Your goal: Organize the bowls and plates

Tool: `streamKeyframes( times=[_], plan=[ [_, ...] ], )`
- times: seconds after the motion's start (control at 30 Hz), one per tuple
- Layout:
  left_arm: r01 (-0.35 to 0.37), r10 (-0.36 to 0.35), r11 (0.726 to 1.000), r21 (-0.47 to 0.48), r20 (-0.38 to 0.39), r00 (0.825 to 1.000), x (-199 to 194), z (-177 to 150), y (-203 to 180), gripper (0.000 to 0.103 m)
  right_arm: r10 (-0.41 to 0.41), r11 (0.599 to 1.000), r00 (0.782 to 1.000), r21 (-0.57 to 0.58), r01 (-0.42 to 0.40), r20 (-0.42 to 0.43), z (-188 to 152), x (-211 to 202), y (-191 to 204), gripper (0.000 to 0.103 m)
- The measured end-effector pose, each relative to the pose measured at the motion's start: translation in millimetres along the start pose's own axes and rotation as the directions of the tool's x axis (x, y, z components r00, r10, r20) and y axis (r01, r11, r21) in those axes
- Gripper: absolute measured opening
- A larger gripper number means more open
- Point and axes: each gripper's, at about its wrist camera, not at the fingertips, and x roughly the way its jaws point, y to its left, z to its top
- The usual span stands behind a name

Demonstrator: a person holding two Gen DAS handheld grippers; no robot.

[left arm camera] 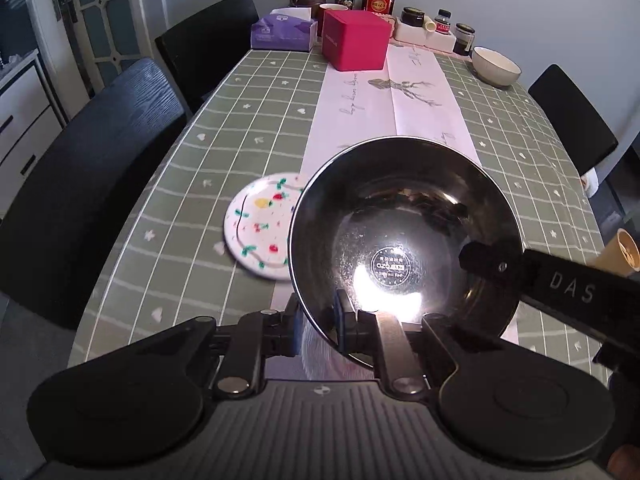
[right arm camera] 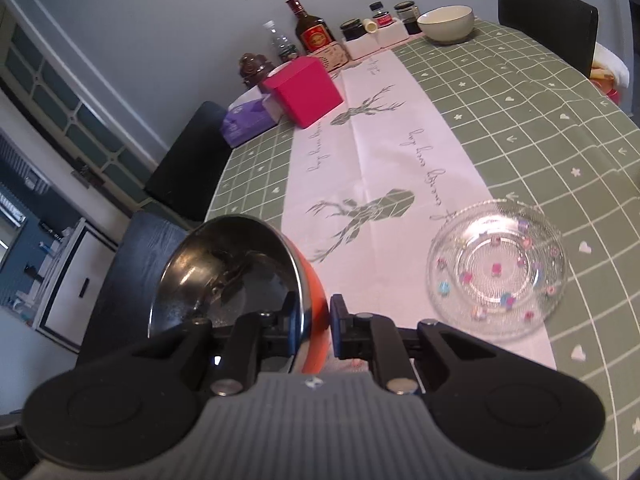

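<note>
Steel-lined orange round bowl (left arm camera: 404,240) hangs tilted above the bench (left arm camera: 192,184), its rim pinched by both the left gripper (left arm camera: 318,326) and right gripper (right arm camera: 316,326). Level it before lowering, and steer clear of the white painted ceramic plate (left arm camera: 260,226) and clear glass dish (right arm camera: 496,268).

Dim, cool indoor light in both views, w/ muted colours. Strong blown-out glare in bottom of steel bowl (left arm camera: 404,240), left view, hiding part of stamp there. Dark mirror reflections inside bowl in right view. Soft shadow under patterned plate (left arm camera: 260,226); plate edge smeared by motion blur. Glass dish (right arm camera: 496,270) slightly soft, faint sparkle on rim. Heavy fisheye bend: grid lines on tablecloth (right arm camera: 540,128) curve, corners vignetted black. Far bottles lacking fine detail.
</note>
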Motion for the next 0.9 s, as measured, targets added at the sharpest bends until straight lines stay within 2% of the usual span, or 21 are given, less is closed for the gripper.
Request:
streamKeyframes(
  times=[0.1,0.2,0.27,0.37,0.6,0.77,0.9],
  plan=[
    [-0.021,0.021,1.000,0.016,0.001,1.000,-16,-18,1,0.019,0.002,1.000,1.000,-0.013,-0.002,-0.025,-13,-17,5,0.014],
    [-0.041,0.039,0.998,0.047,0.040,0.998,-31,-39,3,0.020,0.033,0.999,0.997,-0.017,-0.034,-0.064,-25,-30,4,0.013],
    [-0.027,0.025,0.999,0.044,0.044,0.999,-39,-54,6,0.020,0.048,0.998,0.995,-0.023,-0.051,-0.092,-31,-37,3,0.013],
    [-0.007,0.005,0.999,0.037,0.039,0.999,-47,-78,10,0.021,0.031,0.997,0.992,-0.069,-0.040,-0.121,-47,-50,5,0.014],
    [-0.065,0.054,0.993,0.096,0.112,0.992,-74,-130,1,0.021,0.036,0.996,0.980,-0.071,-0.051,-0.198,-83,-81,-6,0.014],
    [0.000,-0.005,0.998,0.064,0.080,0.997,-84,-163,11,0.023,0.027,0.991,0.971,-0.119,-0.056,-0.236,-101,-99,-6,0.015],
    [-0.023,0.018,0.997,0.072,0.075,0.997,-87,-188,15,0.023,0.012,0.988,0.954,-0.146,-0.059,-0.299,-122,-101,-5,0.015]
  ],
)
